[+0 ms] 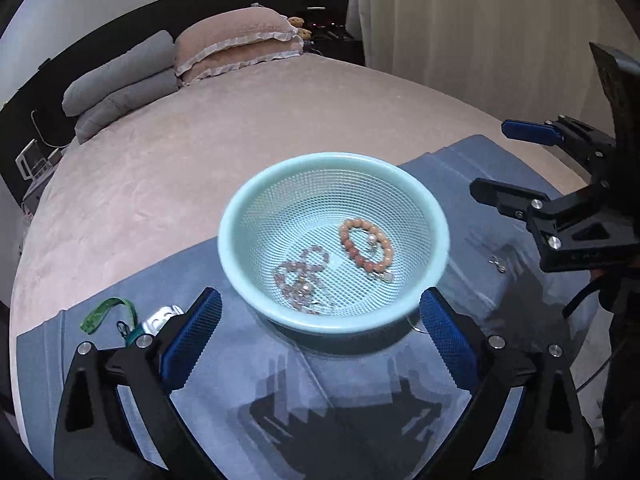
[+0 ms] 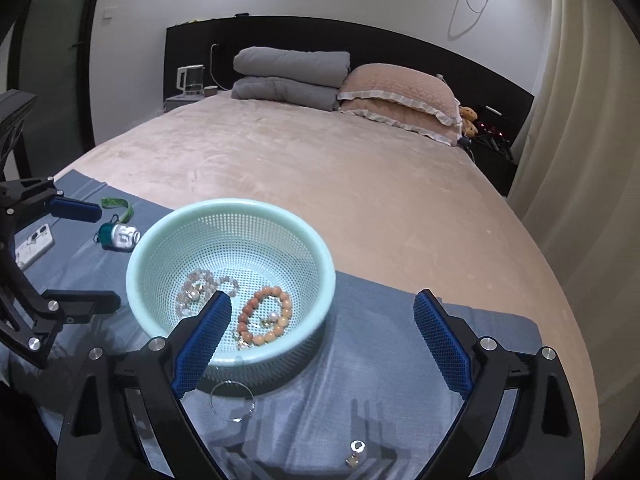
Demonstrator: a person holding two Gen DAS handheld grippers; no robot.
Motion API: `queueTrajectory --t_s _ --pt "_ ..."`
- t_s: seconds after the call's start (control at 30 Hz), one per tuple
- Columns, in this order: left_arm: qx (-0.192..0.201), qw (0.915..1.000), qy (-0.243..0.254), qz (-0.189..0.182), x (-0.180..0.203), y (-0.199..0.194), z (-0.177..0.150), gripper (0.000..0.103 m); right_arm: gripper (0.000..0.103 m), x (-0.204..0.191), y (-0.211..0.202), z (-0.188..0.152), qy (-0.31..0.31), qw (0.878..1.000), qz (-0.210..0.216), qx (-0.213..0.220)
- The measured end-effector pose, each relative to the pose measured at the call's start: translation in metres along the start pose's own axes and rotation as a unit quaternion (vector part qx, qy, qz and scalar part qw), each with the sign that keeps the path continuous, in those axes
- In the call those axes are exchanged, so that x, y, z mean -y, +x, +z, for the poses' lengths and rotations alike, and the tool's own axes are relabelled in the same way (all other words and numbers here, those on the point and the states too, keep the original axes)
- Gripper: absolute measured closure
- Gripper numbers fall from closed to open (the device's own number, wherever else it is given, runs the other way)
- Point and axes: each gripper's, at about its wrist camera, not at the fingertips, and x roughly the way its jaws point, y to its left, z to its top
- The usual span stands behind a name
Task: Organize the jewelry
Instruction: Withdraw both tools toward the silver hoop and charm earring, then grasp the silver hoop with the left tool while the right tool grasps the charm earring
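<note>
With both grippers' jaws held wide and empty, the thin, light wire hoop (image 2: 232, 401) is best pinched gently at its rim.

I saw a pale mint-green basket (image 2: 168, 236) with a fine grid of small holes across its walls and floor. Inside lay an orange-peach beaded bracelet (image 2: 265, 314) and a tangle of pale pink, translucent beads (image 2: 200, 286). The basket sat on a slate-blue cloth (image 2: 380, 360) over a dusty-pink bedspread (image 2: 320, 168). My left claw (image 1: 321, 318) and right claw (image 2: 322, 342) were black, with royal-blue, dimpled pads. Behind them were grey folded bedding (image 2: 288, 76), a pink pillow (image 2: 404, 94) with a white frill, a black headboard (image 2: 480, 68) and cream curtains (image 2: 580, 140).
</note>
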Motion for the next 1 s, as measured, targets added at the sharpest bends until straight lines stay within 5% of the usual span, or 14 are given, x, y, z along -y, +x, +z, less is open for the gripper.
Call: queueTrajectory --t_s 0.33,0.53,0.67,1.0 --pt "-0.011 0.9945 0.099 -0.033 0.086 0.006 -0.022 0.006 0.015 0.055 -0.009 -0.063 0.052 0.998 -0.013 -0.029" --pt "-0.053 0.9899 0.120 -0.053 0.121 0.040 -0.037 0.006 0.015 0.074 -0.002 -0.096 0.073 0.996 -0.015 -0.052" --pt "-0.074 0.9912 0.079 -0.076 0.124 0.067 -0.040 0.006 0.015 0.079 0.010 -0.116 0.094 0.993 0.000 -0.070" --pt "-0.098 0.9940 -0.042 -0.024 0.091 0.128 -0.040 0.006 0.017 0.049 0.039 -0.136 0.092 0.992 0.031 -0.077"
